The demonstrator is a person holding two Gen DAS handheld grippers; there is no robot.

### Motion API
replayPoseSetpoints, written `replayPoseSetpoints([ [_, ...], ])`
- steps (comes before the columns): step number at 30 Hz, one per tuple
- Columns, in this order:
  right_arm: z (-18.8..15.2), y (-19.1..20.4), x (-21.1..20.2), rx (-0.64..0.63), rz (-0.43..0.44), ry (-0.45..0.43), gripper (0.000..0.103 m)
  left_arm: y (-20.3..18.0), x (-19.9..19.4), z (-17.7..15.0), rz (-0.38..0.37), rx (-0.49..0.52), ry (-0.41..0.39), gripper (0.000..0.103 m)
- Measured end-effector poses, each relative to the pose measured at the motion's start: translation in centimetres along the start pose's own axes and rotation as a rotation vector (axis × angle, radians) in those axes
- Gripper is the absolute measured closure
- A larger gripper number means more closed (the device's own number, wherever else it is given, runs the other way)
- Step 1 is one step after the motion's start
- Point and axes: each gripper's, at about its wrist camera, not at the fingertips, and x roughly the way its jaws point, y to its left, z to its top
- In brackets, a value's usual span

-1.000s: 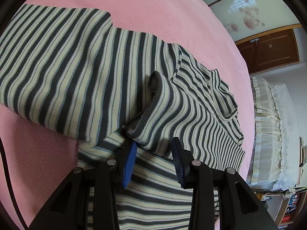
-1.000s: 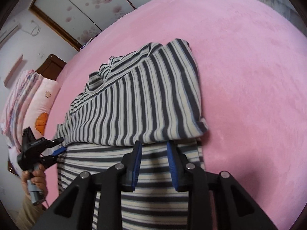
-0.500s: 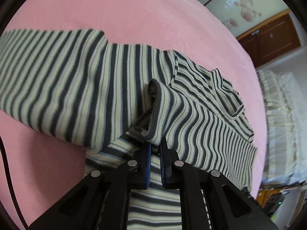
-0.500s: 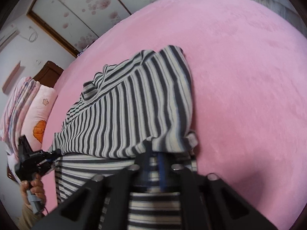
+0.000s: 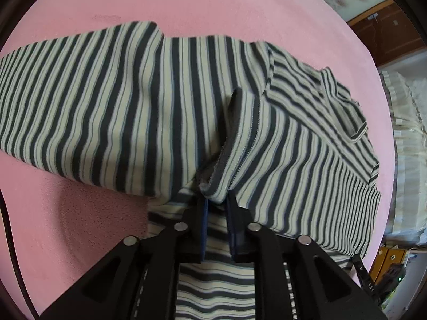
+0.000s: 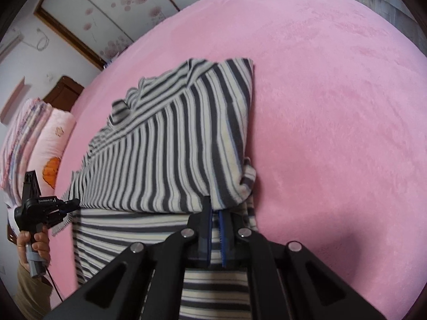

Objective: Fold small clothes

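A bed covered by a pink fleece blanket (image 6: 333,106) carries the striped shirt (image 5: 112,101), with stacked pink bedding (image 6: 34,138) at its far end. The shirt, banded in dark grey and cream, lies partly folded near the blanket's middle, its sleeves turned in over the body. The left gripper (image 5: 216,208) has its jaws opening with the sleeve cuff (image 5: 232,144) pinched between them, while the right gripper (image 6: 215,213) has its jaws closed on a fold edge of the shirt.

Soft even daylight, strong fisheye bending, dark vignetted corners, slight blur.
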Motion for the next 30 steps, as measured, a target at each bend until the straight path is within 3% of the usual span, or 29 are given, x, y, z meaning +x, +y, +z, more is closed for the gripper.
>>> replayPoseSetpoints([
  [4, -0.5, 0.7, -1.2, -0.072, -0.060, 0.006, 0.085, 0.0, -1.2, -0.1, 0.016, 0.049, -0.021, 0.075],
  [8, -0.5, 1.0, -3.5, -0.156, -0.126, -0.018, 0.079, -0.3, -3.1, -0.1, 0.071, 0.104, -0.048, 0.074],
  [12, 1.2, 0.9, -4.9, -0.204, -0.202, -0.078, 0.073, -1.3, -5.5, 0.4, 0.130, 0.156, -0.164, 0.073],
  [15, 4.0, 0.6, -4.3, -0.195, -0.226, -0.118, 0.061, -2.7, -6.1, 1.1, 0.079, 0.156, -0.222, 0.073],
  [18, 7.6, 0.0, -1.8, -0.172, -0.219, -0.130, 0.054, -4.5, -5.0, 1.7, 0.022, 0.147, -0.222, 0.072],
  [22, 11.6, -1.3, 2.4, -0.110, -0.176, -0.070, 0.054, -6.6, -2.4, 1.6, -0.021, 0.165, -0.200, 0.072],
  [26, 13.5, -2.6, 4.5, -0.053, -0.138, -0.053, 0.054, -7.2, -0.4, 1.4, -0.030, 0.178, -0.192, 0.072],
  [28, 14.0, -2.8, 4.9, -0.055, -0.113, -0.061, 0.058, -7.1, 0.4, 1.4, -0.028, 0.175, -0.196, 0.072],
  [29, 14.1, -2.7, 4.9, -0.077, -0.109, -0.066, 0.085, -6.9, 0.7, 1.4, -0.029, 0.170, -0.200, 0.072],
  [30, 14.3, -2.5, 4.9, -0.111, -0.125, -0.068, 0.098, -6.8, 0.9, 1.4, -0.033, 0.167, -0.204, 0.072],
])
